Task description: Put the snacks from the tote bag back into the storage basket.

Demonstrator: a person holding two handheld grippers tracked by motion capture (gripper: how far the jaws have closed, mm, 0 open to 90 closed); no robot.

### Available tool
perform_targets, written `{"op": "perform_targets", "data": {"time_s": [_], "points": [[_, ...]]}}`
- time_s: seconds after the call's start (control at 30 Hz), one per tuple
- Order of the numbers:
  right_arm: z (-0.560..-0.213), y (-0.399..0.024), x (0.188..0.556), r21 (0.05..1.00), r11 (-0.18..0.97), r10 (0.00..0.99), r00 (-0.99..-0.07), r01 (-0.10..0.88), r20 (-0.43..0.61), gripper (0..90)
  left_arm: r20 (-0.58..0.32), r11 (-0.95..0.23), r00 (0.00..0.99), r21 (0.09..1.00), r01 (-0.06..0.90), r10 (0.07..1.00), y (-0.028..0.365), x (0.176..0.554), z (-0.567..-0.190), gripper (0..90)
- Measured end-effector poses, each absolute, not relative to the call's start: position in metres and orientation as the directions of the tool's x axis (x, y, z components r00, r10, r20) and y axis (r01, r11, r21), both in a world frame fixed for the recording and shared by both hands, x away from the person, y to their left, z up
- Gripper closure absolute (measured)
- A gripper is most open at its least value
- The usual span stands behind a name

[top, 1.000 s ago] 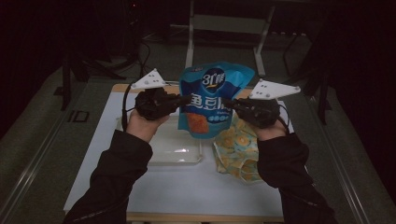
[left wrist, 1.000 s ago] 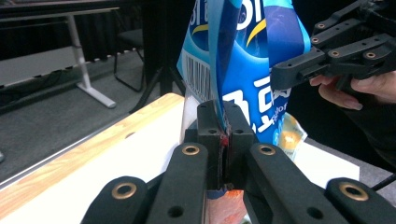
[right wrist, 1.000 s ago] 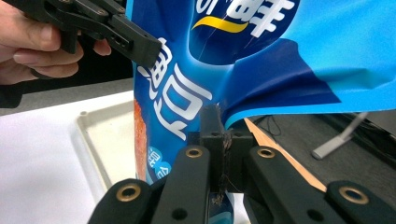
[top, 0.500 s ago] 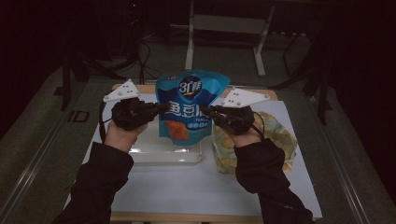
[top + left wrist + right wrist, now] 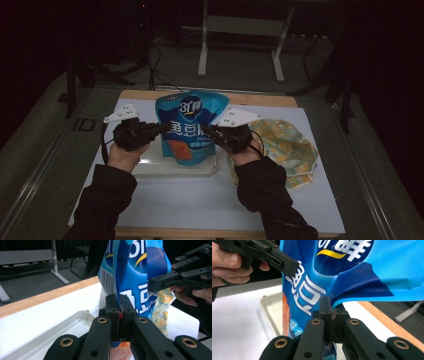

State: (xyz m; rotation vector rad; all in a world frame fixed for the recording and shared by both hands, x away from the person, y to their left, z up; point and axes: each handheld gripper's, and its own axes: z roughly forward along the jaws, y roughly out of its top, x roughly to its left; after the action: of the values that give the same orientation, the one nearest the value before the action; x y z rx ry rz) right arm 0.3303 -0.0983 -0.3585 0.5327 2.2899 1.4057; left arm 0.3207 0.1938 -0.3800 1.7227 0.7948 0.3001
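Observation:
A blue snack bag [image 5: 190, 125] with white lettering hangs upright between both grippers, over a clear plastic tray [image 5: 150, 167]. My left gripper [image 5: 161, 128] pinches the bag's left edge; in the left gripper view its jaws are shut on the bag's edge [image 5: 119, 312]. On the bag's right edge my right gripper [image 5: 206, 131] is shut too, with the blue foil [image 5: 352, 277] rising from its closed jaws [image 5: 331, 312]. The bag's bottom sits low, near the tray.
A crumpled yellow and blue patterned bag [image 5: 287, 147] lies on the white table top [image 5: 200, 205] to the right of the tray. The table's wooden far edge [image 5: 260, 100] and a metal stand [image 5: 240, 30] are beyond.
Both grippers have carried the bag left and down toward the tray. Both stay shut on its edges.

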Motion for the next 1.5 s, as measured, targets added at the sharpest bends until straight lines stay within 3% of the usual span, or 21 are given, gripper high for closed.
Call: {"op": "perform_targets", "data": {"time_s": [0.63, 1.3, 1.43, 1.5], "points": [[-0.409, -0.096, 0.344, 0.892, 0.416, 0.532, -0.843, 0.178, -0.081, 89.5, -0.272, -0.075, 0.718, 0.908, 0.412, 0.641, 0.195, 0.333, -0.435, 89.0], [-0.431, -0.1, 0.331, 0.895, 0.407, 0.516, -0.854, 0.181, -0.062, 89.0, -0.206, -0.118, 0.745, 0.927, 0.357, 0.635, 0.197, 0.312, -0.453, 86.4], [-0.433, -0.103, 0.33, 0.9, 0.392, 0.516, -0.856, 0.191, -0.043, 87.9, -0.212, -0.111, 0.74, 0.926, 0.361, 0.638, 0.197, 0.31, -0.454, 84.8], [-0.432, -0.104, 0.33, 0.901, 0.391, 0.512, -0.858, 0.187, -0.044, 80.9, -0.227, -0.11, 0.732, 0.918, 0.381, 0.642, 0.198, 0.31, -0.454, 79.4]]}}
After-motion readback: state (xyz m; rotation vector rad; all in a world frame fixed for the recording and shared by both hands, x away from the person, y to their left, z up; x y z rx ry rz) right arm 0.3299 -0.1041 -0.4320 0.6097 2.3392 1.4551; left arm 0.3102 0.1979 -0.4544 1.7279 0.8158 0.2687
